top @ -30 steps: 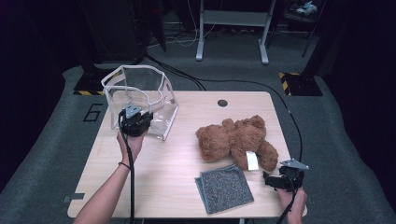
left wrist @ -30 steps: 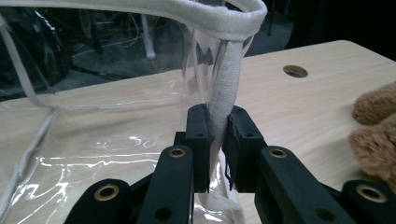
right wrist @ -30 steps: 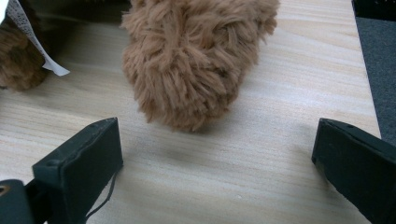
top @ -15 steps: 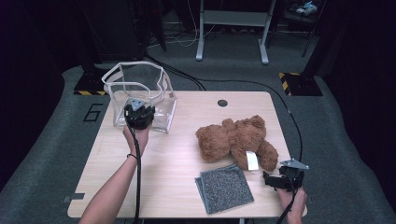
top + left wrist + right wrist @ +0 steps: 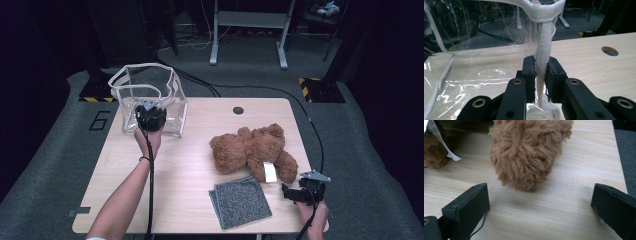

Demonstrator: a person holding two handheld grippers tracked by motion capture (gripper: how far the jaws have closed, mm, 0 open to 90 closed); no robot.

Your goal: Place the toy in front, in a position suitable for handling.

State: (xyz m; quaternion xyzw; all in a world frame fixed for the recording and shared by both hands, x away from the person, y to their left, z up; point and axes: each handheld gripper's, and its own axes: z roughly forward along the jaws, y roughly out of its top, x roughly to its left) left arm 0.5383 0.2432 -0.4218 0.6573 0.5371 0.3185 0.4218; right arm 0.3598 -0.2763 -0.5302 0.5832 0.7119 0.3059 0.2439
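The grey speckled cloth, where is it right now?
In the high view the flat grey speckled cloth lies near the wooden table's front edge, right of centre, just below the brown plush teddy bear.

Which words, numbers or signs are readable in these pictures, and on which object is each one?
"6": large dark numeral on the grey floor mat left of the table.
White tag on the teddy bear: any print is too small to read.

Glossy clear plastic bag (image 5: 150, 95); shaggy plush bear (image 5: 252, 150); matt wood table (image 5: 190, 170)
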